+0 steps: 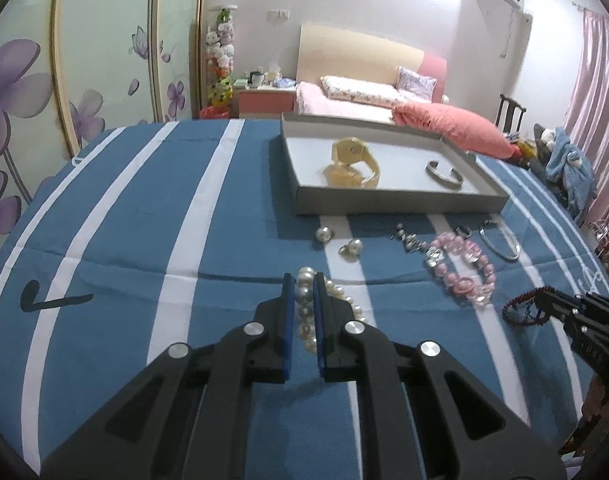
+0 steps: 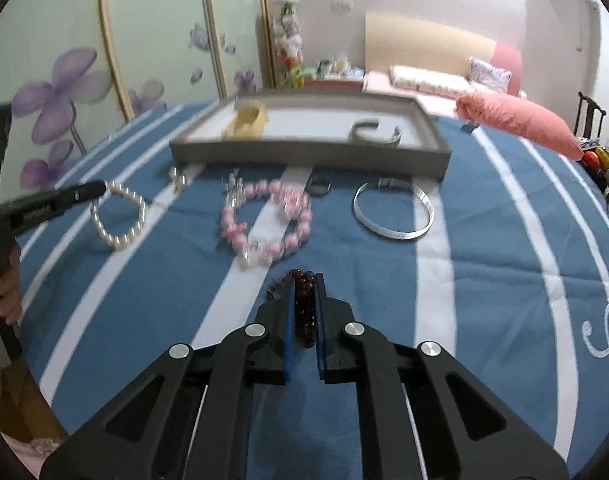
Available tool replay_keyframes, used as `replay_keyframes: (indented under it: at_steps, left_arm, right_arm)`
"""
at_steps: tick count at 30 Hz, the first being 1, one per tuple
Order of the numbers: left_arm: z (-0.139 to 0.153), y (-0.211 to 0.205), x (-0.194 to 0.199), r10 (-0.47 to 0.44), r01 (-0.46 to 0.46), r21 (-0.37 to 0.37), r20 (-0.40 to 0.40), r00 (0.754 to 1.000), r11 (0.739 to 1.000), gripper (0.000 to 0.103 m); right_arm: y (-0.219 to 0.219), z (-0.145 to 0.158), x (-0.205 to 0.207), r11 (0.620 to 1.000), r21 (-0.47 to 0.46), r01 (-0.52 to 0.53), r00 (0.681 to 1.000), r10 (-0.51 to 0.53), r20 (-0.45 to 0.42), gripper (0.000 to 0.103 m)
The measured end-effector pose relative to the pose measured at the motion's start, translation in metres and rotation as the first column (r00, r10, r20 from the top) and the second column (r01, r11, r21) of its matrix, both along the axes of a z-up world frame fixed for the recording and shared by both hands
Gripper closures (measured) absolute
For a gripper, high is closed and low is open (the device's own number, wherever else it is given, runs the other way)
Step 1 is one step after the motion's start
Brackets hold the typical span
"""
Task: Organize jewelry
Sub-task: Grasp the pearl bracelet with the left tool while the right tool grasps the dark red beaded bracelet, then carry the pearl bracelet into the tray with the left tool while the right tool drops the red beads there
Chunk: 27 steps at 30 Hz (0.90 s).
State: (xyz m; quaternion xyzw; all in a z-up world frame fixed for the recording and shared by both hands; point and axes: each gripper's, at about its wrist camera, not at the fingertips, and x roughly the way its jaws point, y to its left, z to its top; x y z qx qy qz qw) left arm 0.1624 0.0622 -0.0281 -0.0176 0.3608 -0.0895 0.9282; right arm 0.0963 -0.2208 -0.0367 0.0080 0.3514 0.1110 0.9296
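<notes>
My left gripper [image 1: 303,286] is shut on a white pearl bracelet [image 1: 304,312] on the blue striped cloth; the bracelet also shows in the right wrist view [image 2: 118,216]. My right gripper [image 2: 304,284] is shut on a dark red bead bracelet [image 2: 304,308], which also shows in the left wrist view [image 1: 518,312]. A grey tray [image 1: 400,202] holds a gold watch [image 1: 354,162] and a silver cuff [image 1: 444,175]. On the cloth lie a pink bead bracelet [image 2: 268,224], a silver bangle [image 2: 392,212], two pearl earrings [image 1: 324,234] and a crystal piece [image 1: 408,240].
A small dark ring [image 2: 318,188] lies just in front of the tray. A pink pillow [image 1: 452,128] rests behind the tray at the right. A second bed [image 1: 344,100] and a wardrobe with flower doors [image 1: 24,100] stand beyond the cloth's far edge.
</notes>
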Motion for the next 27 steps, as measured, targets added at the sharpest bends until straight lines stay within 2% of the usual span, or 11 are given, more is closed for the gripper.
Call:
replay_keyframes:
  at_steps: [7,13,19,27]
  left_arm:
    - [0.026,-0.002,-0.016,-0.007,0.012,-0.043,0.110,0.994,0.999,0.093]
    - [0.047,-0.008,-0.031,-0.005,0.017,-0.053,0.214,0.977,0.998,0.093]
    - [0.071,-0.018,-0.042,-0.002,0.022,-0.059,0.310,0.951,0.998,0.093]
    - [0.090,-0.027,-0.043,0.003,0.022,-0.061,0.385,0.923,0.998,0.093]
  right_arm:
    - [-0.013,0.034,-0.009,0.998,0.040,0.057,0.983,-0.063,0.171,0.094]
    - [-0.016,0.059,-0.015,0.994,0.050,0.098,0.945,-0.109,0.308,0.094]
    - [-0.016,0.074,-0.013,0.992,0.060,0.109,0.918,-0.123,0.376,0.094]
    - [-0.014,0.088,-0.011,0.992,0.063,0.112,0.887,-0.128,0.444,0.094]
